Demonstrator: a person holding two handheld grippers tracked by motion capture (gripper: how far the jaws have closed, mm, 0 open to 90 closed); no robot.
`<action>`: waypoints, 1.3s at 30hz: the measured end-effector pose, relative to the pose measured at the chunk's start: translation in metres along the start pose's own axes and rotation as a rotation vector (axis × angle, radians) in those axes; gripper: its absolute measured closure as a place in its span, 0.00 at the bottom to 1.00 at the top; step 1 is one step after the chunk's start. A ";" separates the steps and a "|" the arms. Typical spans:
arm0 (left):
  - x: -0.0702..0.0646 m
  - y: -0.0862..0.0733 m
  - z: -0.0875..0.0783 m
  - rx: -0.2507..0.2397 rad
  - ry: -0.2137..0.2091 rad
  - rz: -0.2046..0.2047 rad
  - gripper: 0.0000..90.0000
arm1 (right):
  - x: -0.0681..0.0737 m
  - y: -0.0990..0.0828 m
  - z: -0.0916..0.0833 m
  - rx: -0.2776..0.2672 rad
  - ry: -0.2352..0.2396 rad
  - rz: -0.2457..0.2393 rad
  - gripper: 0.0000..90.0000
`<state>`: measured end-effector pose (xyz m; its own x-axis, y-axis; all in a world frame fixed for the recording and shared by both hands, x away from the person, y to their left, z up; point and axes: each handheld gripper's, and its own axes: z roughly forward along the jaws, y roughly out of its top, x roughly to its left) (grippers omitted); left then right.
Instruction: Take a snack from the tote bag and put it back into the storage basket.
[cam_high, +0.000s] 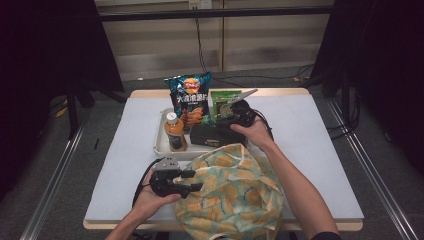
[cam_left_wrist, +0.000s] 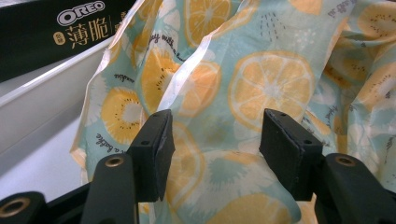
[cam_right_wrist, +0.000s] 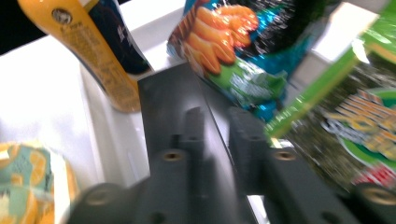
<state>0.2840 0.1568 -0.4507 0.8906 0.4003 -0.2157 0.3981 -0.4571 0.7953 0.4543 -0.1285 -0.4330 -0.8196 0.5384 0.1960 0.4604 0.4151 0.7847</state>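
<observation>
I see a white tray (cam_high: 161, 145) at the middle of the table. A dark Oreo box (cam_high: 212, 134) lies in the tray's near right part. My right gripper (cam_high: 231, 119) sits over that box; in the right gripper view its jaws have just been closing and stand clamped across the box's narrow edge. A juice bottle (cam_high: 174, 132) stands in the tray left of the box, with a chip bag (cam_high: 189, 97) and a green snack pack (cam_high: 223, 102) behind it. A fruit-print bag (cam_high: 231, 192) lies just in front of the tray. My left gripper (cam_high: 192, 181) meets the bag's left edge, jaws parted with fabric between them; whether they pinch it, I cannot tell.
</observation>
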 end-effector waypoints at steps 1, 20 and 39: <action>0.000 0.000 0.000 -0.001 0.001 -0.002 0.49 | 0.000 0.002 0.005 0.002 -0.002 0.003 0.96; 0.001 -0.003 -0.001 0.006 0.008 -0.004 0.49 | 0.001 0.022 0.044 0.055 -0.065 0.047 1.00; 0.000 -0.003 -0.005 -0.002 0.014 0.009 0.49 | 0.005 0.012 0.031 0.111 -0.036 0.009 1.00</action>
<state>0.2815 0.1620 -0.4497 0.8911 0.4071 -0.2005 0.3893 -0.4590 0.7986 0.4667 -0.0981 -0.4409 -0.8035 0.5675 0.1795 0.5037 0.4876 0.7131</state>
